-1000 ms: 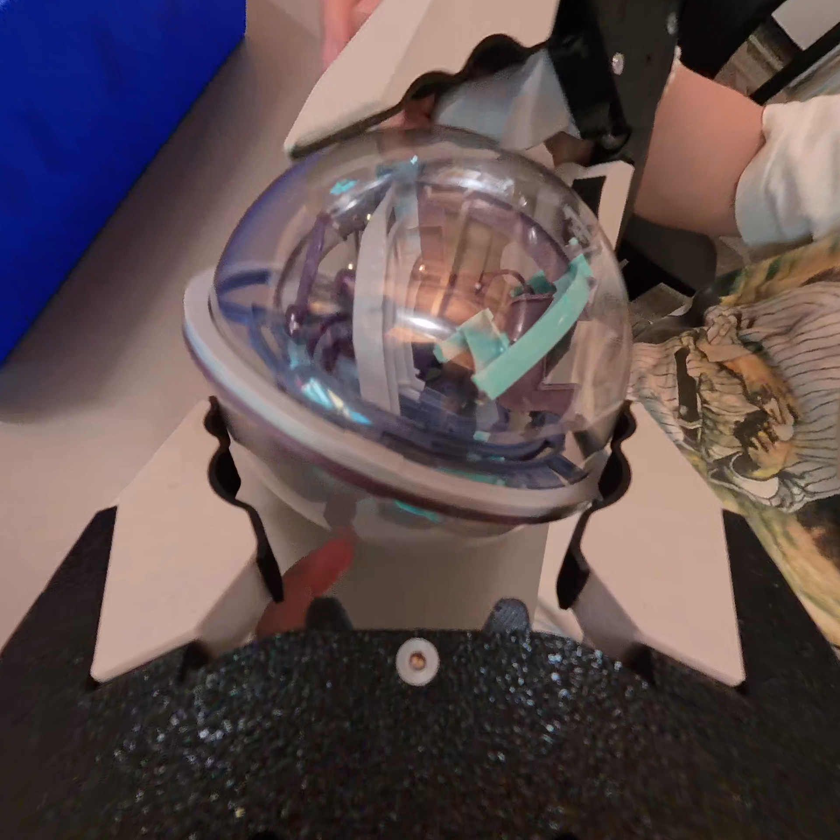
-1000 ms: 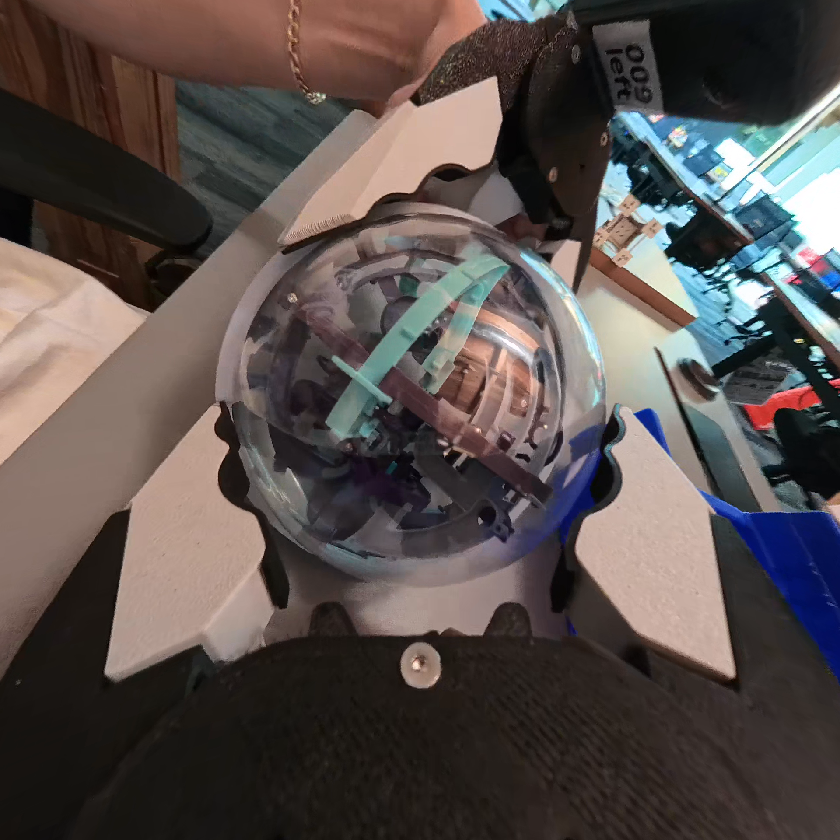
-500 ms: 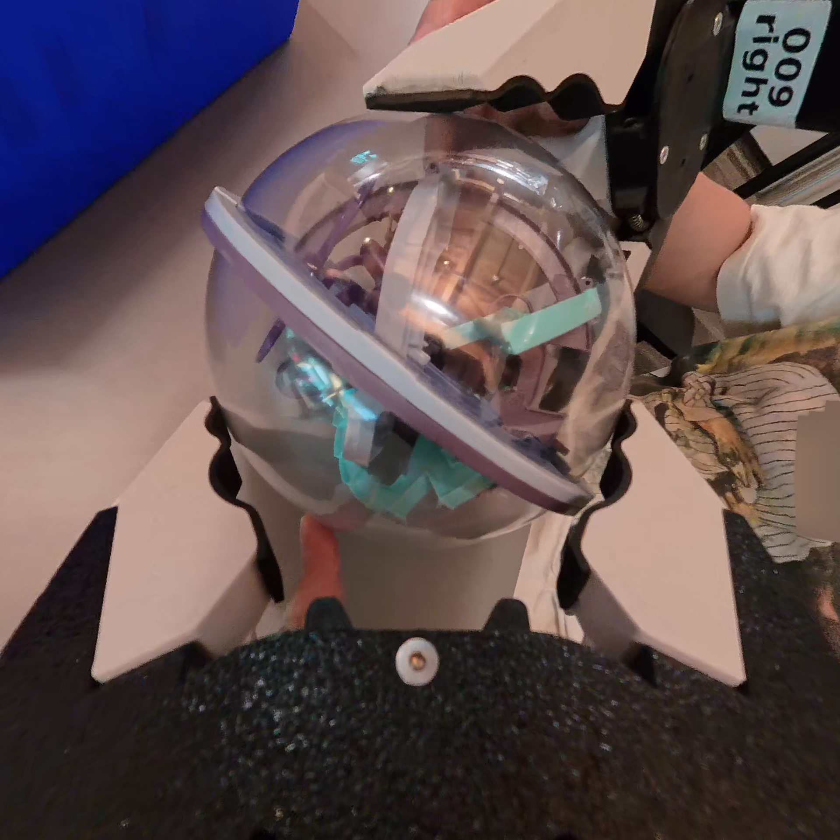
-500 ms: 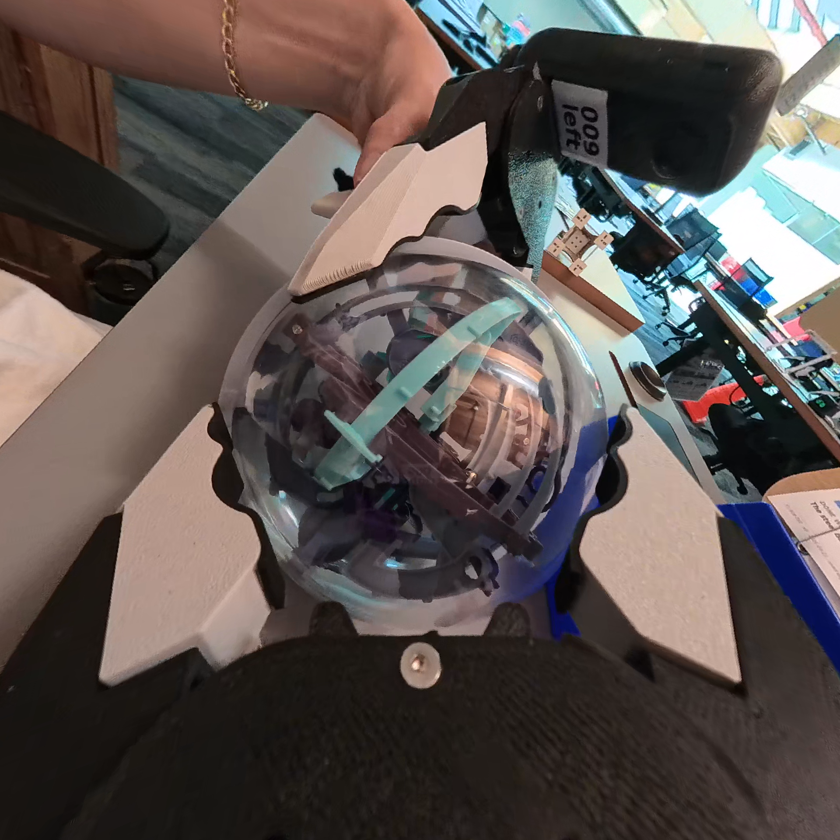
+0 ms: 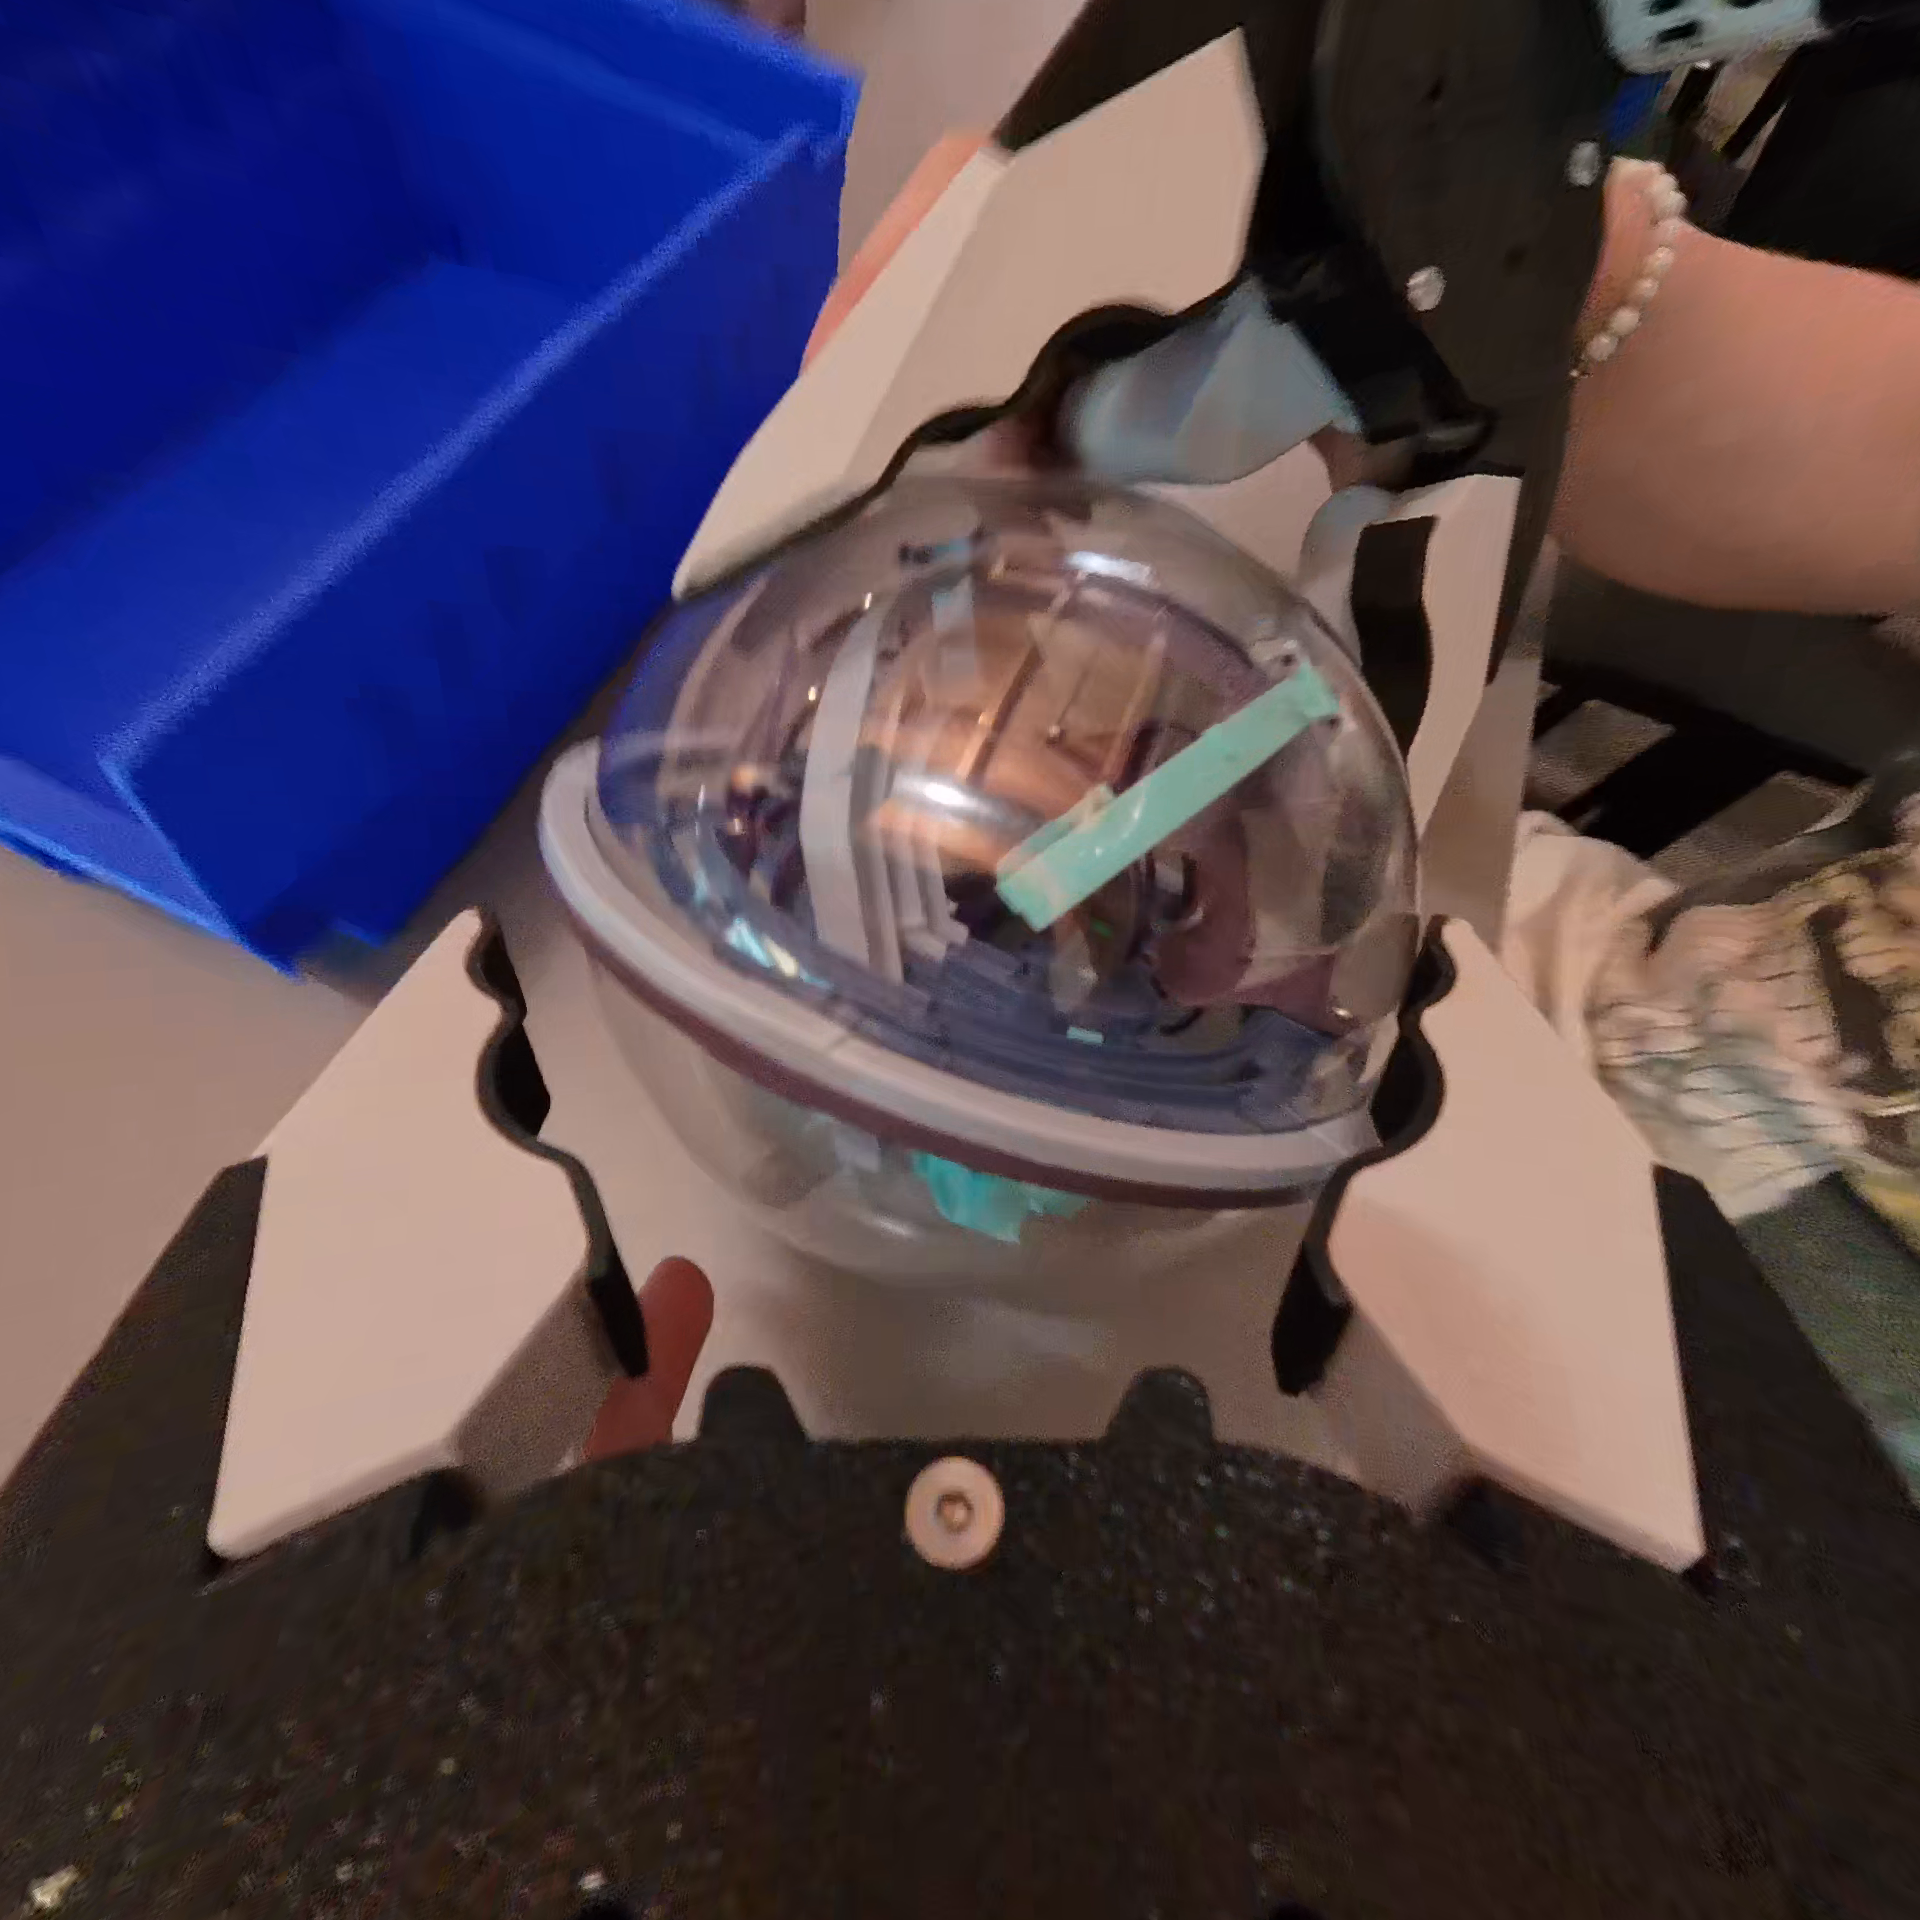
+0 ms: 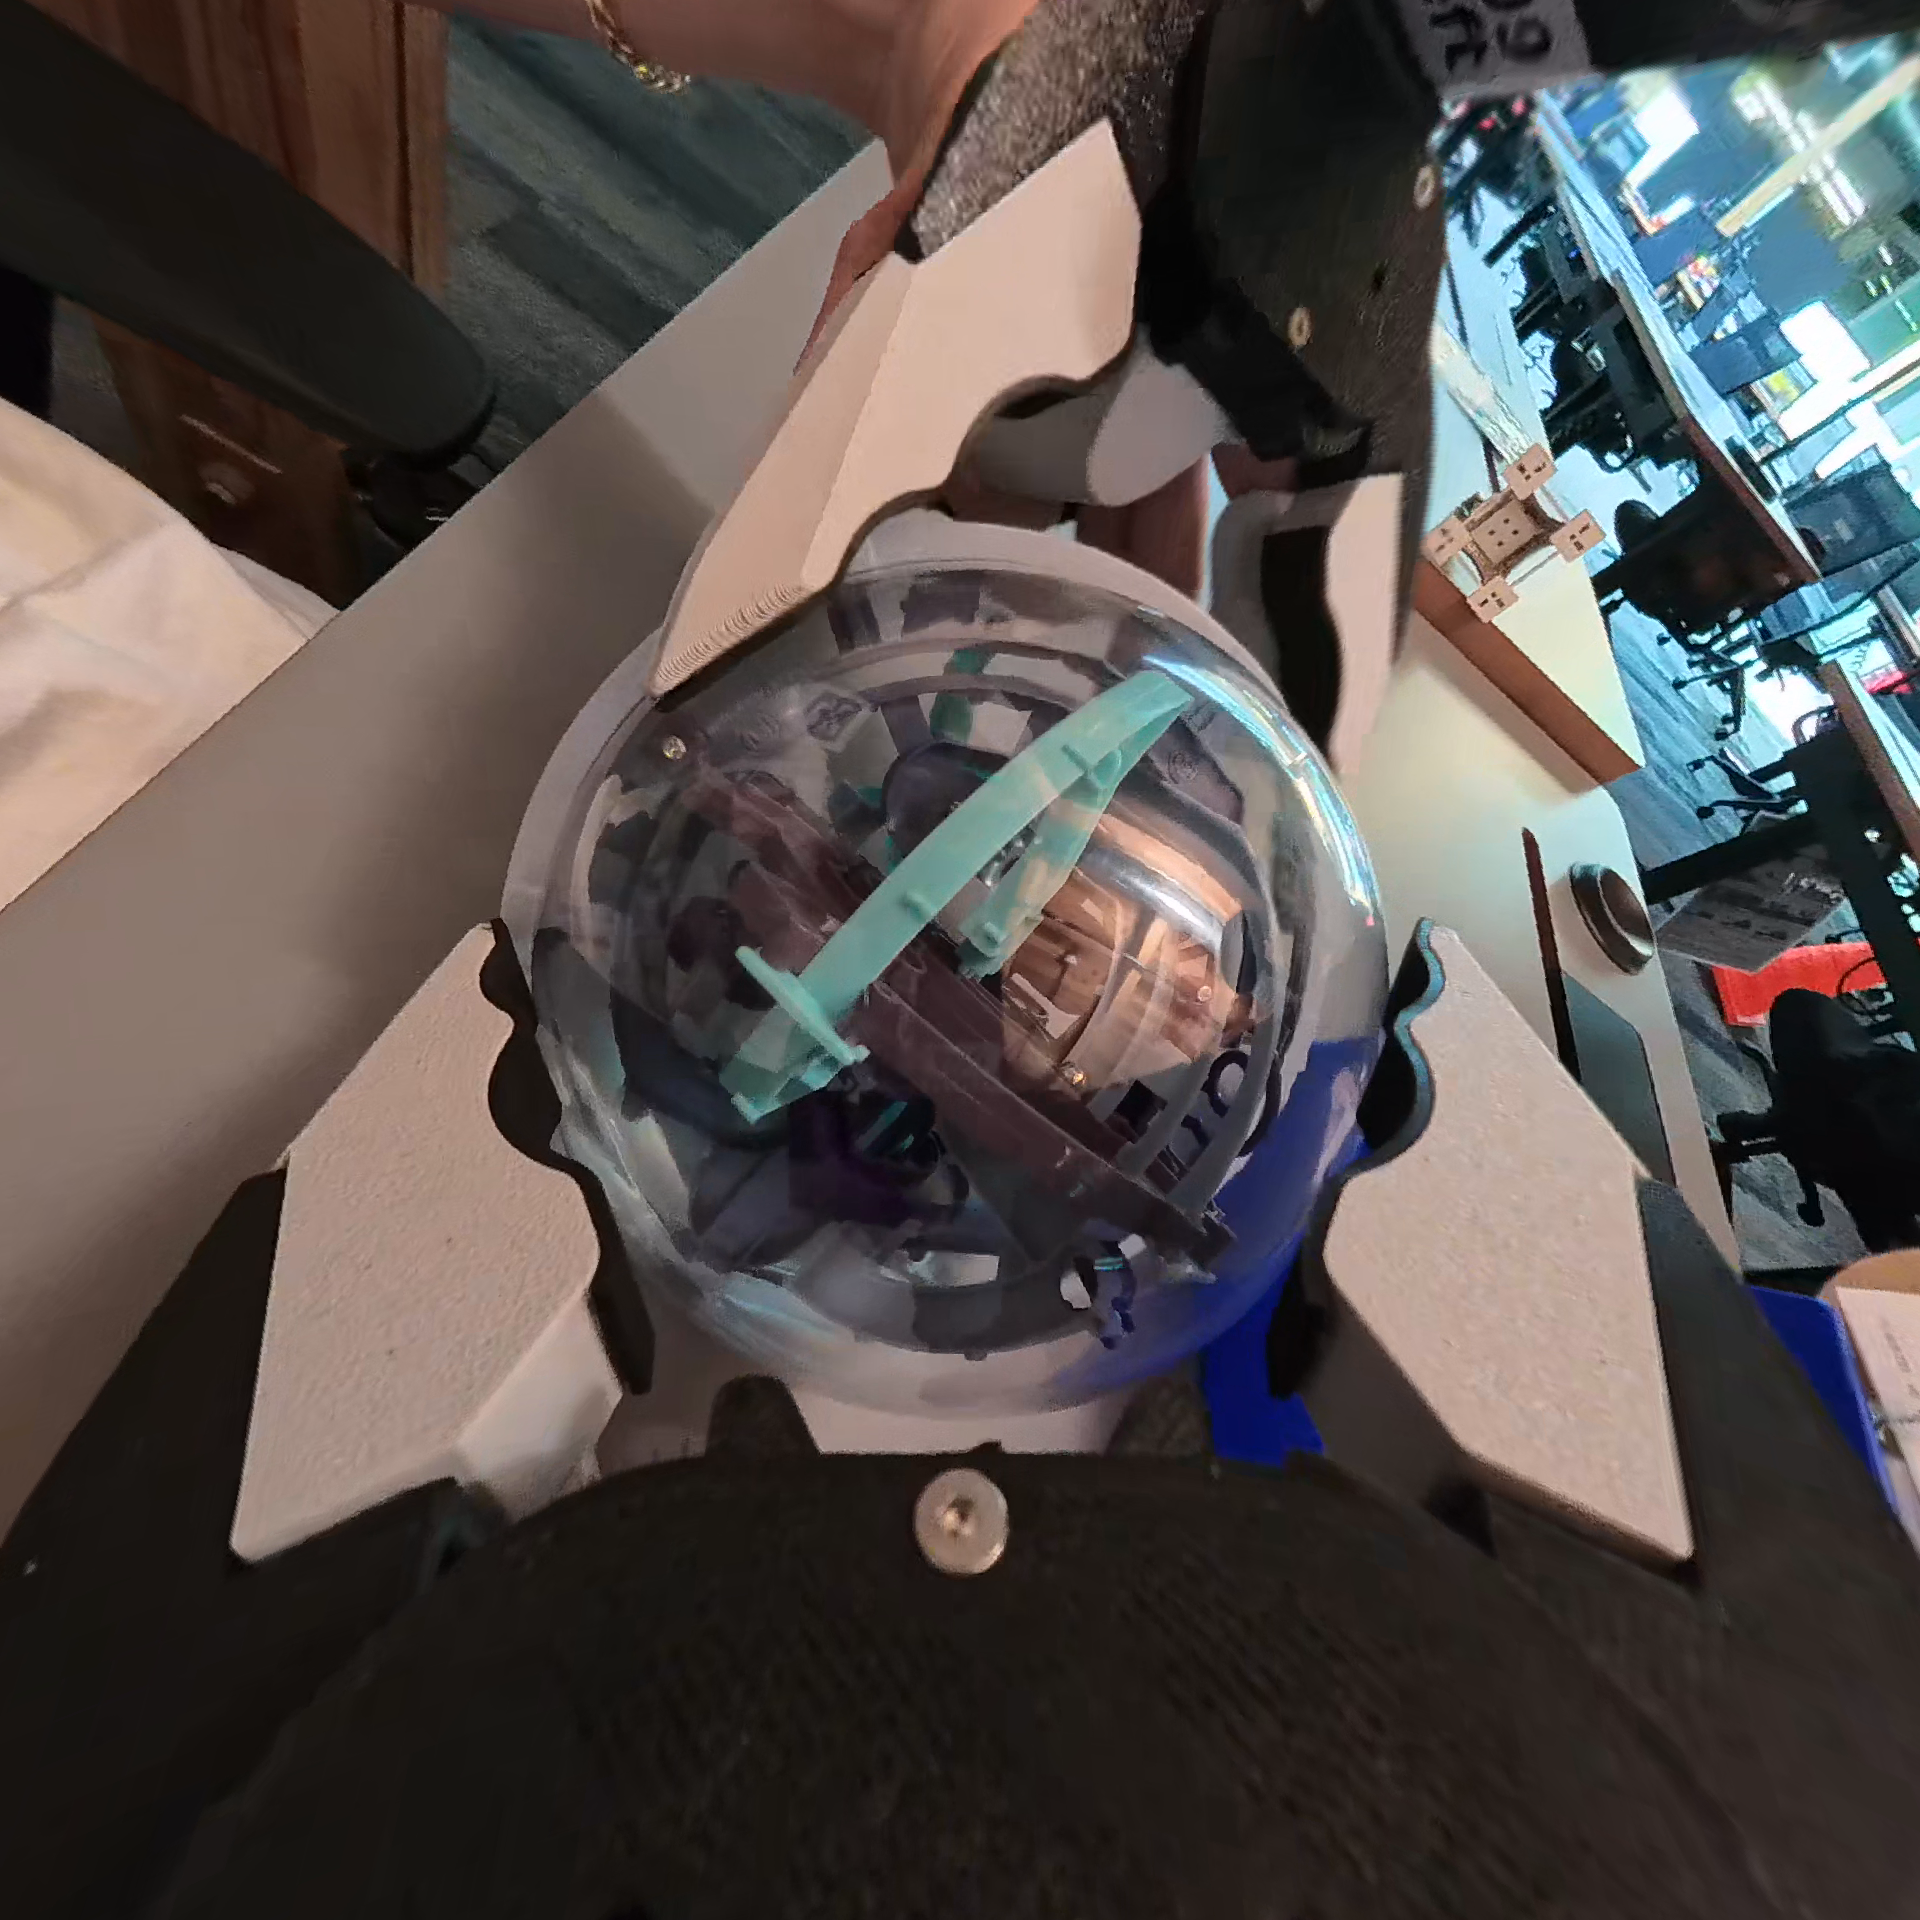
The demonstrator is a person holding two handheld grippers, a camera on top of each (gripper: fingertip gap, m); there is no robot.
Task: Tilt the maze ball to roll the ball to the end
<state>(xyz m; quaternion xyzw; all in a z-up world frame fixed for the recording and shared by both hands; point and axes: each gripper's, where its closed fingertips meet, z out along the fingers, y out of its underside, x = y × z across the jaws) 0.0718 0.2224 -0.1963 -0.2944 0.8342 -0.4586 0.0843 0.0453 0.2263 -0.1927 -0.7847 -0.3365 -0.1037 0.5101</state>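
The small ball inside the maze ball (image 5: 987,894) cannot be picked out among the tracks, and the blue bin (image 5: 343,416) is cut by the left wrist view's edge.

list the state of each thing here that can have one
maze ball: off the table, held between both tongs, seam band tilted
left tongs: shut on maze ball
right tongs: shut on maze ball
blue bin: open-topped, on the table, nothing visible in the part shown
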